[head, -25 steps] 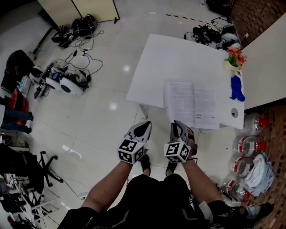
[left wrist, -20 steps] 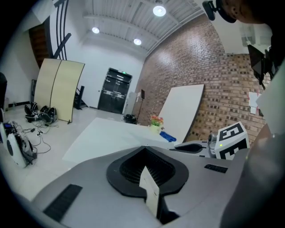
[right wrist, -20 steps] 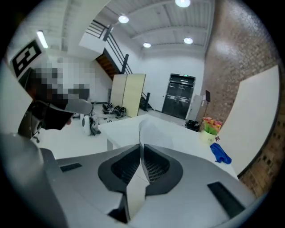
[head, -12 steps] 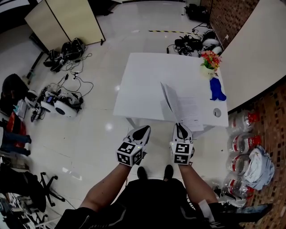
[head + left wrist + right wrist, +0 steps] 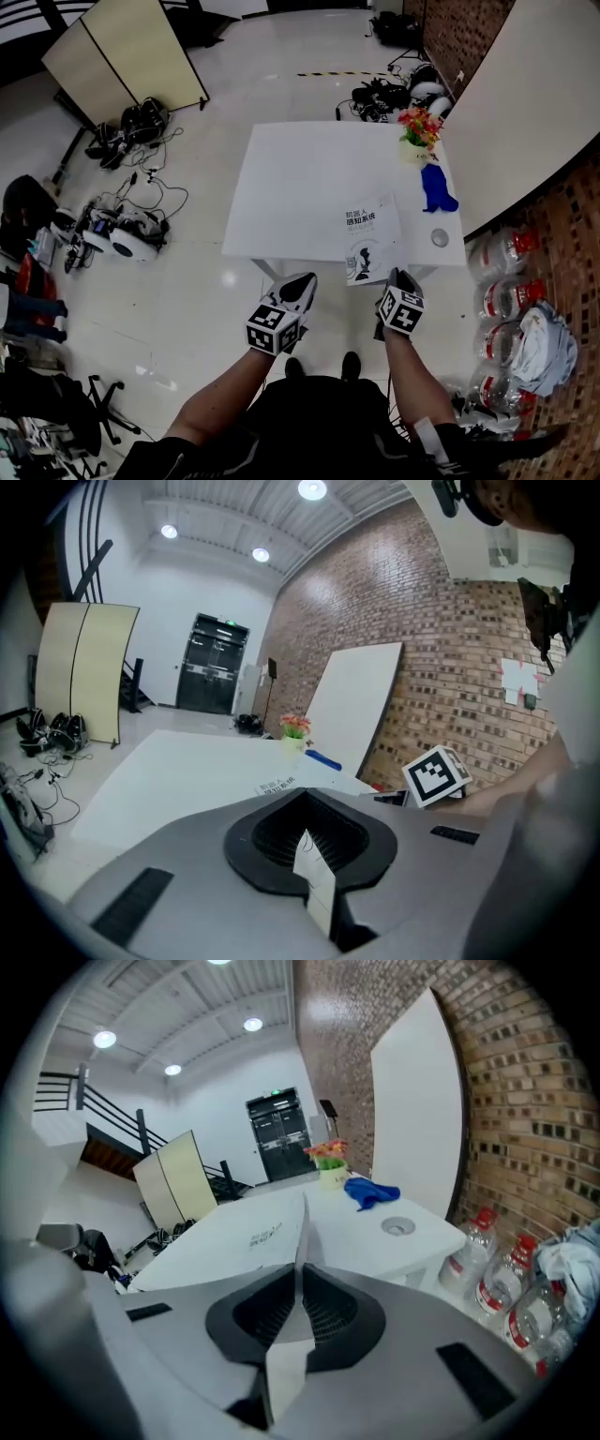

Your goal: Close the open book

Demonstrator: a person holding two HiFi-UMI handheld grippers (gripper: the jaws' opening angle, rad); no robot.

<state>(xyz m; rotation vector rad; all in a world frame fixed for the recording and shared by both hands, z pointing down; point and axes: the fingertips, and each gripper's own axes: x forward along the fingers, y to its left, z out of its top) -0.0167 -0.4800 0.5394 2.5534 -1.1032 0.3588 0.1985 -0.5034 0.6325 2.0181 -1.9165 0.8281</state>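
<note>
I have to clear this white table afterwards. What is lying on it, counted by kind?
book: 1
pot of flowers: 1
blue cloth: 1
small round grey disc: 1
Total: 4

Your book (image 5: 370,246) has a matt paper cover; your table (image 5: 291,178) is smooth and white. The floor (image 5: 206,281) is glossy tile, the wall (image 5: 469,37) rough brick.
</note>
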